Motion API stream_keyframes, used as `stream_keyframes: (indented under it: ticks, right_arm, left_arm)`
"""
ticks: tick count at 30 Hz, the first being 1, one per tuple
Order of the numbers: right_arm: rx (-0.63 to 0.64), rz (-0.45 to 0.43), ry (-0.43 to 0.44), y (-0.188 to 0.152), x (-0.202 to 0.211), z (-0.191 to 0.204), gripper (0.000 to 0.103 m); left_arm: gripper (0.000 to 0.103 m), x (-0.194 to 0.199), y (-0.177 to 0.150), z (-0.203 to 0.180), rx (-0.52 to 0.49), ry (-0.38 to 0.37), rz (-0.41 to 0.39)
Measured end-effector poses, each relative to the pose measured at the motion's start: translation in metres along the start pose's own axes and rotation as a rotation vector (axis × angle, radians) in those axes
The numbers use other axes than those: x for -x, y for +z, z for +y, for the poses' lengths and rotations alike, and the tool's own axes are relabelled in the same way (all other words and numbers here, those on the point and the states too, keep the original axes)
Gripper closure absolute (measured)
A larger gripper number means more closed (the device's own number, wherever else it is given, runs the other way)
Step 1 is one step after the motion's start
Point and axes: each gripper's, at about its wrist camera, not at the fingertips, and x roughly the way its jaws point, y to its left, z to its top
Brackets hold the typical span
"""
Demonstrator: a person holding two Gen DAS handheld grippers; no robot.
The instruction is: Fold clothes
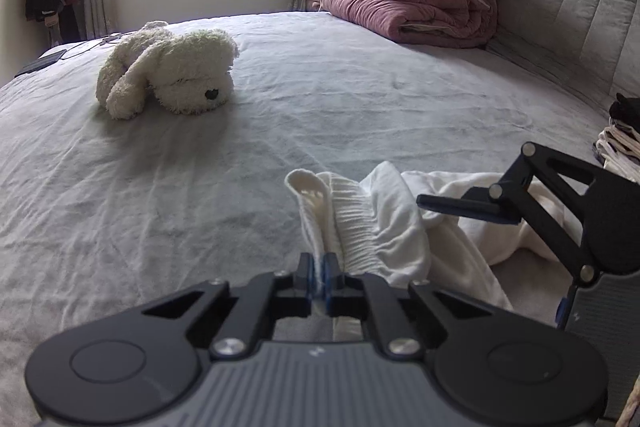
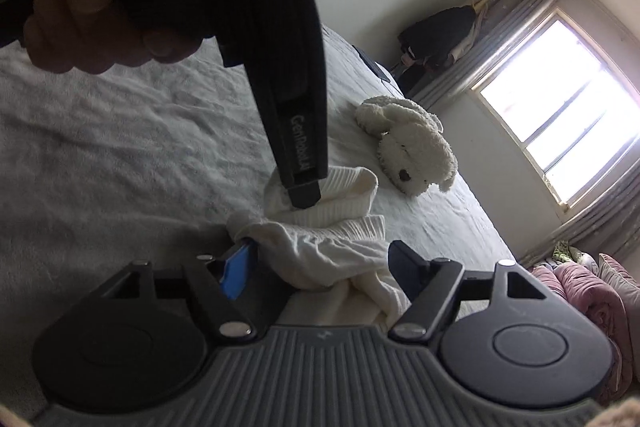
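My left gripper (image 1: pixel 319 277) is clamped on the ribbed band of the white garment (image 1: pixel 384 227), bunched on the grey bed (image 1: pixel 200 187). My right gripper (image 2: pixel 320 263) stands open around its folds, nothing pinched. Plush dog (image 1: pixel 168 67) well apart.

Both grippers (image 1: pixel 319 277) (image 2: pixel 320 263): black arms, grey ribbed body, blue pads, silver screws.
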Motion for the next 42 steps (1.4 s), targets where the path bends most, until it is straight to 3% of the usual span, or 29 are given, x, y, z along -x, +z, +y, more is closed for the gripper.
stream_keyframes:
  ticks: [3,4,5,7,9,15,19,21,25,30,34,39,42]
  right_arm:
    - [-0.021,0.005,0.009,0.0,-0.006,0.001,0.035]
    - [-0.022,0.008,0.01,0.001,-0.007,0.001,0.05]
    - [-0.014,0.013,0.007,0.003,-0.008,0.003,0.072]
    - [0.0,0.021,-0.015,0.003,-0.009,0.004,0.096]
    - [-0.027,0.005,-0.035,0.003,-0.004,-0.003,0.097]
    - [-0.359,-0.076,-0.134,0.005,0.027,-0.081,0.098]
    - [-0.564,-0.147,-0.216,0.003,0.059,-0.13,0.098]
    - [-0.599,-0.181,-0.253,0.007,0.077,-0.141,0.098]
    - [-0.505,-0.215,-0.345,0.024,0.1,-0.14,0.098]
    - [-0.382,-0.263,-0.521,0.034,0.13,-0.144,0.098]
    - [-0.342,-0.365,-0.635,0.052,0.168,-0.169,0.098]
    - [-0.277,-0.472,-0.663,0.089,0.2,-0.186,0.098]
    - [-0.254,-0.481,-0.668,0.102,0.196,-0.189,0.099]
  left_arm:
    - [0.098,0.003,0.001,0.001,-0.001,-0.008,-0.012]
    - [0.098,0.006,0.002,0.002,-0.001,-0.014,-0.021]
    - [0.098,0.009,0.003,0.003,-0.004,-0.014,-0.03]
    - [0.098,0.013,0.004,0.005,-0.023,0.001,-0.041]
    - [0.098,0.014,0.003,0.008,-0.048,0.034,-0.045]
    - [0.098,0.017,0.005,0.014,-0.106,0.125,-0.067]
    - [0.098,0.03,0.012,0.003,-0.196,0.195,-0.156]
    - [0.098,0.042,0.018,-0.002,-0.214,0.188,-0.218]
    - [0.098,0.066,0.037,-0.013,-0.239,0.201,-0.341]
    - [0.098,0.116,0.062,-0.02,-0.176,0.152,-0.604]
    - [0.098,0.164,0.066,-0.019,-0.133,0.096,-0.838]
    - [0.098,0.204,0.066,-0.002,-0.054,0.087,-0.964]
    - [0.098,0.221,0.068,0.006,-0.044,0.105,-0.992]
